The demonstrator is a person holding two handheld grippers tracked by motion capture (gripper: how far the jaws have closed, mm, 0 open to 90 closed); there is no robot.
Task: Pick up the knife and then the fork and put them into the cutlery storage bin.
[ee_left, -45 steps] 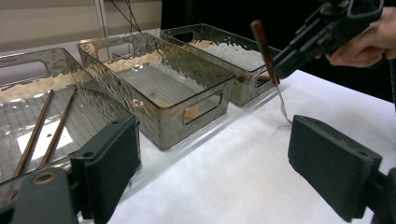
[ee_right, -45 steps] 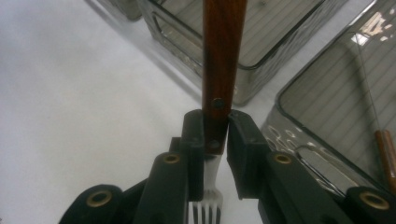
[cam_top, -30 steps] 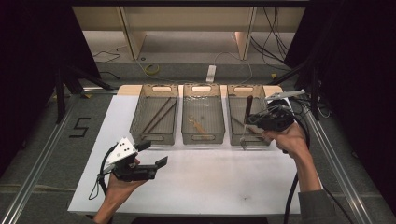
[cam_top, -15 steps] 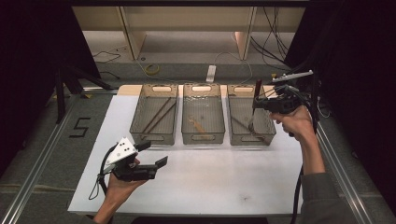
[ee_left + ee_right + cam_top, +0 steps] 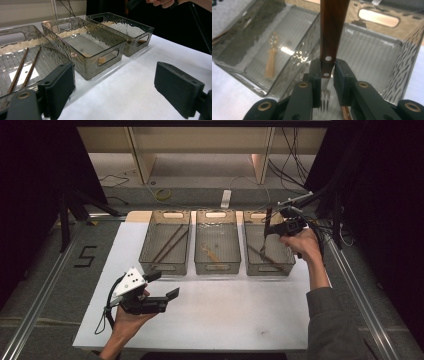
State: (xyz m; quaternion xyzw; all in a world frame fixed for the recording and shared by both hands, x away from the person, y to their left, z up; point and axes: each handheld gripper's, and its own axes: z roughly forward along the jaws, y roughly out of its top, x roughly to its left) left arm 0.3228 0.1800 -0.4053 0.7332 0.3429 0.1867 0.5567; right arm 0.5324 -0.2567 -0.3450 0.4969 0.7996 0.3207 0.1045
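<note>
Our white table [image 5: 215, 320], 3 clear bins [image 5: 217, 247], dark room, our right gripper [image 5: 327, 72] clamping a wooden-handled fork [image 5: 332, 30], left gripper [image 5: 115, 87] wide.

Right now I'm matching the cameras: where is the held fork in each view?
High view: fork upright in the right gripper, over the right tray.
Left gripper view: likely the dark sliver at the top edge.
Right gripper view: centre, clamped between jaws.
Shared landmark: the middle tray.
</note>
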